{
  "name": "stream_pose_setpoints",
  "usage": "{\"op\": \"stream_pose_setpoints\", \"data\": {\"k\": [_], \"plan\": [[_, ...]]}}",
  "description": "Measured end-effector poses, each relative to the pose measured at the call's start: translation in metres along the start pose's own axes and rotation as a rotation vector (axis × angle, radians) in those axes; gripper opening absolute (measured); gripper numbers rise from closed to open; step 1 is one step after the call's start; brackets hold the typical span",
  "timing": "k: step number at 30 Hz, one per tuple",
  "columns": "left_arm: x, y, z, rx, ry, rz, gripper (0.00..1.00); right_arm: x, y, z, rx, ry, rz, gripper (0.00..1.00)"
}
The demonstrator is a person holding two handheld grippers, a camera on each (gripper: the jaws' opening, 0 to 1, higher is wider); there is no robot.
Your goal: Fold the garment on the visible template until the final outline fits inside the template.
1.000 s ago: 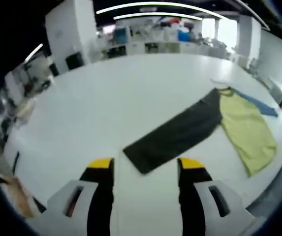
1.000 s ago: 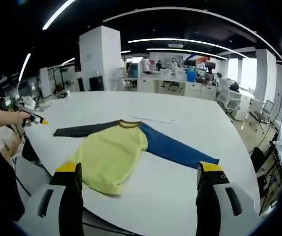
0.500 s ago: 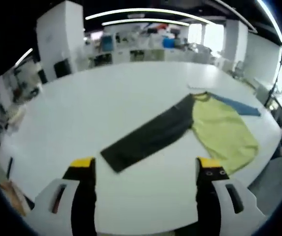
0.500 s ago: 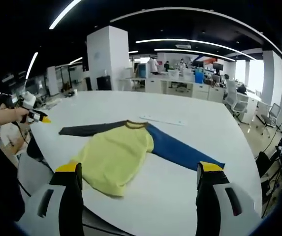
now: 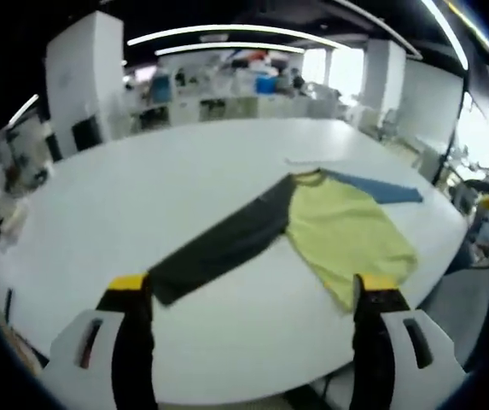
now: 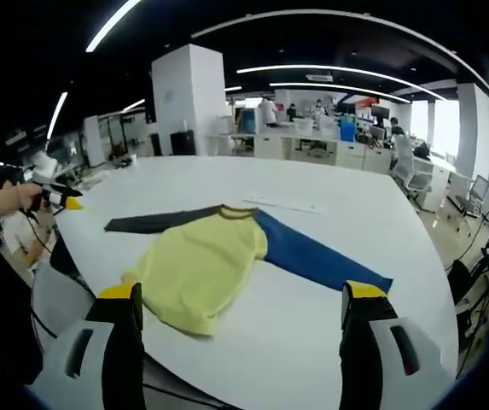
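Observation:
A long-sleeved shirt lies flat on the white round table [image 5: 142,184]. Its body is yellow [image 5: 346,235], one sleeve is dark grey [image 5: 218,248] and the other is blue [image 5: 372,186]. My left gripper [image 5: 253,292] hovers over the near table edge with its jaws wide apart and nothing between them; the dark sleeve's cuff lies just beyond them. In the right gripper view the yellow body [image 6: 201,265] sits centre, with the blue sleeve [image 6: 312,256] to its right. My right gripper [image 6: 242,295] is open and empty in front of the hem. The left gripper [image 6: 61,198] appears at far left in a hand.
A thin pale strip [image 6: 282,205] lies on the table [image 6: 355,213] beyond the collar, also seen as the strip [image 5: 299,161]. Around the table is an open office with a white pillar [image 6: 184,102], desks and chairs [image 6: 406,175]. Bare tabletop surrounds the shirt.
The left gripper's jaws have spread wider. Its camera has shifted, so the shirt now sits more centrally in that view. The right gripper view has hardly moved.

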State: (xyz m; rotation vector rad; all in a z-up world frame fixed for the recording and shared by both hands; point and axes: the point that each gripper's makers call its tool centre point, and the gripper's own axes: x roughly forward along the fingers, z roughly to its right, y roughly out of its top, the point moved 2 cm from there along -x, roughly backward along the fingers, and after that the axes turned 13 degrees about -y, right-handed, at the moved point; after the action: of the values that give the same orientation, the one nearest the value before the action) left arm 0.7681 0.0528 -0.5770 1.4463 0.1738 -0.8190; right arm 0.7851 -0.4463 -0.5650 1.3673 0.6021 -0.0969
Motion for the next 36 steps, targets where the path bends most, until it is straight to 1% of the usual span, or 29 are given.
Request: {"op": "stream_pose_setpoints", "data": {"k": [3, 5, 7, 10, 12, 13, 14, 16, 18, 21, 26, 29, 33, 36], "plan": [[0.000, 0.000, 0.016, -0.005, -0.041, 0.002, 0.98, -0.002, -0.003, 0.003, 0.007, -0.004, -0.002, 0.96], [0.001, -0.003, 0.025, -0.003, -0.074, -0.021, 1.00, -0.003, -0.005, 0.004, 0.011, -0.006, -0.005, 0.96], [0.001, -0.004, 0.033, -0.008, -0.090, -0.029, 0.99, -0.005, -0.008, 0.003, 0.014, -0.005, -0.009, 0.96], [0.000, -0.004, 0.045, -0.006, -0.122, -0.025, 1.00, -0.007, -0.013, 0.002, 0.020, -0.004, -0.017, 0.96], [0.001, -0.007, 0.054, 0.007, -0.142, -0.035, 1.00, -0.009, -0.018, 0.000, 0.024, -0.002, -0.025, 0.96], [0.002, -0.009, 0.057, 0.017, -0.148, -0.046, 1.00, -0.010, -0.020, 0.000, 0.025, -0.001, -0.030, 0.96], [0.002, -0.014, 0.060, 0.057, -0.156, -0.084, 1.00, -0.011, -0.023, -0.001, 0.024, 0.002, -0.037, 0.96], [0.002, -0.022, 0.066, 0.093, -0.156, -0.118, 1.00, -0.013, -0.027, -0.003, 0.020, 0.003, -0.045, 0.96], [0.002, -0.029, 0.076, 0.082, -0.185, -0.123, 1.00, -0.016, -0.029, -0.005, 0.019, 0.003, -0.050, 0.96], [0.000, -0.036, 0.088, 0.038, -0.214, -0.110, 1.00, -0.020, -0.036, -0.005, 0.025, 0.002, -0.063, 0.96], [-0.004, -0.050, 0.097, 0.019, -0.221, -0.126, 1.00, -0.026, -0.045, -0.005, 0.038, -0.002, -0.081, 0.95], [-0.008, -0.055, 0.100, 0.004, -0.227, -0.126, 1.00, -0.029, -0.048, -0.008, 0.042, 0.002, -0.091, 0.95], [-0.008, -0.064, 0.101, -0.002, -0.226, -0.140, 1.00, -0.030, -0.052, -0.017, 0.053, 0.026, -0.103, 0.95], [-0.006, -0.072, 0.100, -0.011, -0.224, -0.155, 1.00, -0.029, -0.056, -0.026, 0.035, 0.045, -0.121, 0.95]]}}
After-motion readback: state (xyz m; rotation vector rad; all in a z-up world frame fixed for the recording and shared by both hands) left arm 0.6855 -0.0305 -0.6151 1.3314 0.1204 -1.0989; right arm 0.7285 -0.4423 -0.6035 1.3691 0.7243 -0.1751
